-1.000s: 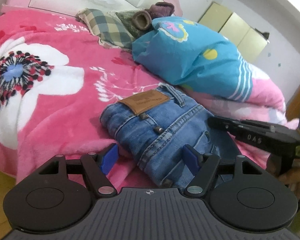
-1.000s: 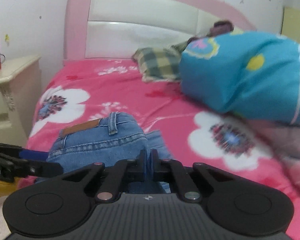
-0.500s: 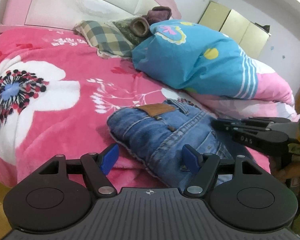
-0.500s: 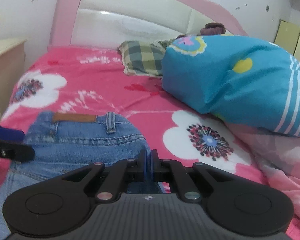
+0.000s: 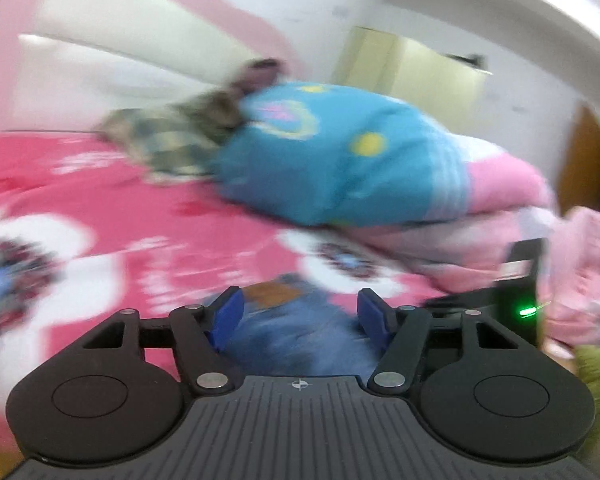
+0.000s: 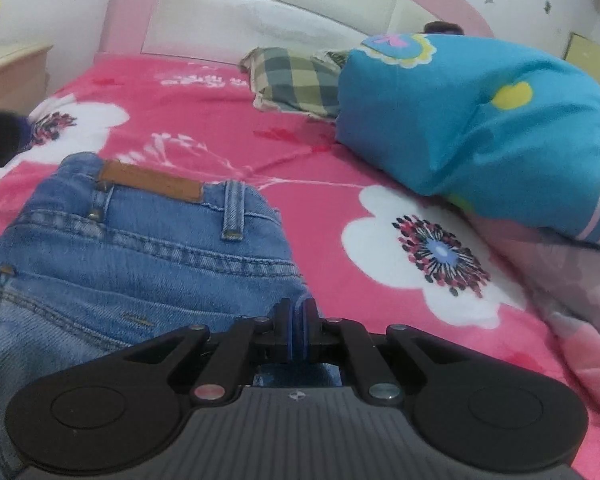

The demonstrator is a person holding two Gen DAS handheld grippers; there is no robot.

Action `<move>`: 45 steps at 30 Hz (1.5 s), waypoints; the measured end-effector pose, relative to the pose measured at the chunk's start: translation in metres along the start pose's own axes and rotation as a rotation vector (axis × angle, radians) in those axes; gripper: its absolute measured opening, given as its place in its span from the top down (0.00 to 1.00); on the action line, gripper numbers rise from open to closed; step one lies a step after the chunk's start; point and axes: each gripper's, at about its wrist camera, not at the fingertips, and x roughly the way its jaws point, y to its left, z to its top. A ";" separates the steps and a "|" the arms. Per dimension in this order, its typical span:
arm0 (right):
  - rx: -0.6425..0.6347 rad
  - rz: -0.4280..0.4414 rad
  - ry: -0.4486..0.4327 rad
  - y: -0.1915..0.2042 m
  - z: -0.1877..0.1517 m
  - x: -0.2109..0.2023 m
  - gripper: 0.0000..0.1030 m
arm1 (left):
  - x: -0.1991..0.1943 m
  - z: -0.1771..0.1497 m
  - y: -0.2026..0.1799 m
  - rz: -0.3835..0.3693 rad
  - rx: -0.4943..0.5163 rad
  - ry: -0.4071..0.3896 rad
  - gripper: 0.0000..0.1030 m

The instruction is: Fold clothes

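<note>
Folded blue jeans [image 6: 140, 260] with a brown leather patch lie on the pink flowered blanket [image 6: 204, 120]. My right gripper [image 6: 298, 312] is shut, its tips at the jeans' right edge; whether denim is pinched between the pads I cannot tell. The left wrist view is motion-blurred. There my left gripper [image 5: 300, 304] hovers over the jeans [image 5: 300, 332] with its jaws closing, and the blue pads [image 5: 228, 308] stand apart without pressing the denim. The right gripper's body [image 5: 516, 292] with a green light shows at the right. A dark blur at the left edge of the right wrist view is the left gripper [image 6: 0, 136].
A bulky blue quilt [image 6: 480, 120] over pink bedding fills the bed's right side. A plaid pillow [image 6: 296, 80] lies by the pink-and-white headboard [image 6: 260, 16]. A beige nightstand [image 6: 12, 68] stands left of the bed, and pale yellow cabinets [image 5: 416, 64] stand beyond it.
My left gripper rose and rolled, so the jeans slid to the bottom of its view, and its jaws narrowed. The right gripper sank closer to the jeans, which now lie flatter.
</note>
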 end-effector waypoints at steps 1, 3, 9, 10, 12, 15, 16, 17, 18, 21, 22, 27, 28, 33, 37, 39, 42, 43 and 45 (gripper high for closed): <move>0.039 0.015 -0.001 -0.006 0.001 -0.002 0.95 | 0.013 0.000 -0.001 -0.026 -0.009 0.025 0.44; 0.124 0.049 -0.006 -0.022 0.004 -0.009 0.94 | 0.039 -0.004 0.000 0.009 -0.020 0.097 0.52; 0.410 0.077 -0.095 -0.106 -0.009 -0.087 0.91 | 0.063 -0.014 0.002 0.075 0.010 0.145 0.55; 0.446 0.098 -0.102 -0.117 -0.015 -0.100 0.91 | 0.063 -0.016 0.002 0.080 0.018 0.139 0.55; 0.463 0.114 -0.069 -0.122 -0.031 -0.112 0.89 | 0.063 -0.020 0.000 0.091 0.033 0.126 0.55; 0.453 0.135 0.016 -0.121 -0.053 -0.118 0.78 | 0.062 -0.026 -0.005 0.119 0.064 0.098 0.55; 0.444 0.143 0.042 -0.120 -0.061 -0.117 0.78 | 0.062 -0.028 -0.006 0.127 0.071 0.091 0.56; 0.445 0.154 0.055 -0.119 -0.067 -0.116 0.78 | 0.063 -0.028 -0.006 0.134 0.076 0.086 0.56; 0.446 0.166 0.066 -0.118 -0.072 -0.116 0.77 | 0.063 -0.028 -0.007 0.140 0.079 0.082 0.56; 0.460 0.202 0.090 -0.118 -0.083 -0.114 0.77 | 0.065 -0.028 -0.005 0.142 0.069 0.079 0.56; 0.462 0.212 0.106 -0.118 -0.086 -0.111 0.77 | 0.065 -0.028 -0.004 0.141 0.065 0.078 0.56; 0.442 0.231 0.176 -0.111 -0.099 -0.100 0.77 | 0.066 -0.029 -0.003 0.139 0.060 0.076 0.57; 0.446 0.226 0.174 -0.109 -0.102 -0.100 0.77 | 0.066 -0.029 -0.003 0.139 0.061 0.074 0.57; 0.373 0.160 0.165 -0.089 -0.096 -0.105 0.93 | 0.066 -0.030 -0.004 0.146 0.069 0.070 0.57; 0.245 0.040 0.163 -0.062 -0.085 -0.115 0.98 | 0.066 -0.031 -0.004 0.148 0.066 0.065 0.57; 0.192 -0.042 0.142 -0.057 -0.078 -0.122 0.99 | 0.065 -0.030 -0.003 0.151 0.060 0.062 0.61; 0.150 -0.111 0.118 -0.057 -0.068 -0.130 0.99 | 0.064 -0.029 0.001 0.150 0.038 0.055 0.66; 0.132 -0.130 0.112 -0.057 -0.065 -0.132 0.99 | 0.064 -0.029 0.002 0.150 0.036 0.054 0.66; 0.104 -0.154 0.107 -0.056 -0.061 -0.133 0.99 | 0.063 -0.029 0.002 0.150 0.033 0.052 0.67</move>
